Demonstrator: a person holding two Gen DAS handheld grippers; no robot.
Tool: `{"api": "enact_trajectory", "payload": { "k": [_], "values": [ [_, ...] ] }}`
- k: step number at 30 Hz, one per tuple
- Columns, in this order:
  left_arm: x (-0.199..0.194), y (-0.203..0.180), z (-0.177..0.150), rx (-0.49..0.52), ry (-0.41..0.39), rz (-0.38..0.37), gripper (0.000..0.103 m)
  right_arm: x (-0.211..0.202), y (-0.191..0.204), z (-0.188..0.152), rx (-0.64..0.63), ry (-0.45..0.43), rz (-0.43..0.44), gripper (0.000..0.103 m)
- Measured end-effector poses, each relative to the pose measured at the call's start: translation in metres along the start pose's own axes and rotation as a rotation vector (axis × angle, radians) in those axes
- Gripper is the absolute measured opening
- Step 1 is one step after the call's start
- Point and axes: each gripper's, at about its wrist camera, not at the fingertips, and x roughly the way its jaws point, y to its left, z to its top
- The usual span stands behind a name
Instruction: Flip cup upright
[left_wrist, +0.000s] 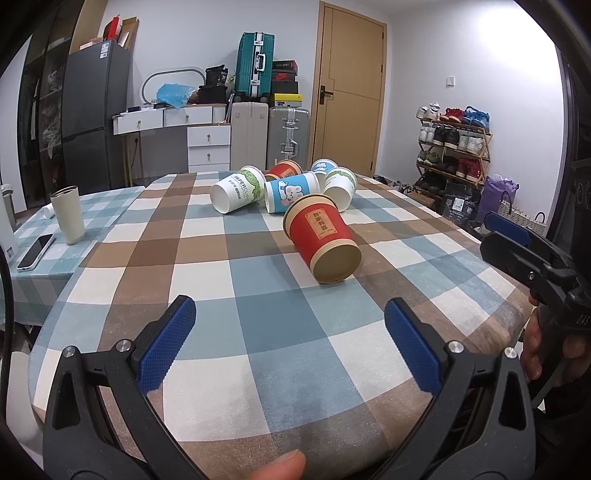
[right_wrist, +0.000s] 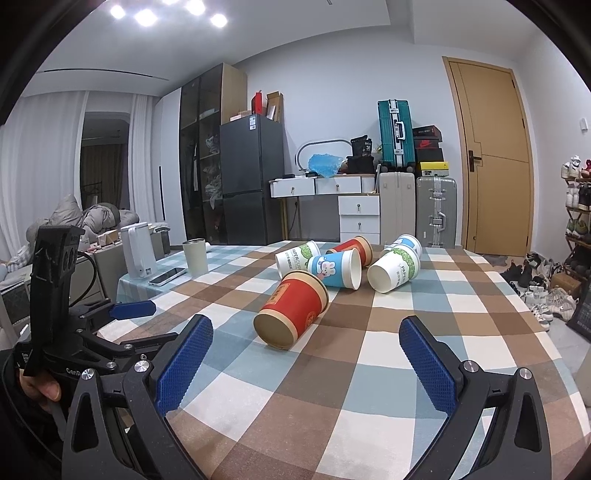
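Left gripper (left_wrist: 290, 339): I hold it released, blue pads wide apart, nothing between them, over the table's near edge.
Right gripper (right_wrist: 306, 363): I hold it released as well, empty, over the near edge on the right side.
Table (left_wrist: 236, 258): checked cloth in brown, blue and white.
Red cup (left_wrist: 321, 240): on its side near the table's middle, closest cup to me, base towards the near edge, apart from both grippers.
Blue cup (left_wrist: 291, 192): on its side just behind the red cup, touching it.
White cups (left_wrist: 238, 190): two with green print, on their sides, one either side of the blue cup.
Far cups (left_wrist: 284, 170): a second red and a second blue, tipped over towards the far edge.
Tumbler (left_wrist: 68, 214): upright near the left edge.
Phone (left_wrist: 35, 251): flat just beside the tumbler.
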Motion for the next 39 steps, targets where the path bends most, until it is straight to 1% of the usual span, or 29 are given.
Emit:
{"api": "enact_trajectory", "payload": {
  "k": [2,4,13,15,21,24,28,33,39],
  "values": [
    [0.000,-0.003,-0.001,-0.003,0.000,-0.003,0.102,0.000,-0.002,0.000,0.004,-0.004,0.000,0.103],
    [0.001,0.005,0.005,-0.004,0.002,-0.003,0.102,0.000,-0.003,0.000,0.010,-0.004,-0.001,0.103],
    [0.005,-0.003,0.004,-0.003,0.001,-0.001,0.102,0.002,-0.006,0.000,0.014,0.000,-0.005,0.103],
    [0.000,0.005,0.009,-0.007,-0.004,-0.006,0.102,0.002,-0.006,-0.001,0.013,0.004,-0.005,0.103],
    [0.002,0.004,0.012,-0.005,-0.008,0.001,0.102,0.006,-0.009,-0.002,0.021,0.023,-0.003,0.103],
    [0.005,0.003,0.015,-0.001,0.000,-0.001,0.102,0.010,-0.008,-0.003,0.009,0.041,0.002,0.103],
    [0.006,-0.003,0.015,0.017,0.012,0.002,0.102,0.007,-0.008,-0.002,0.005,0.037,0.005,0.103],
    [0.011,-0.006,0.018,0.016,0.029,-0.009,0.102,0.004,-0.013,0.001,0.002,0.025,-0.004,0.103],
    [0.016,-0.009,0.021,0.014,0.033,-0.004,0.102,0.005,-0.023,0.004,0.039,0.023,-0.016,0.103]
  ]
}}
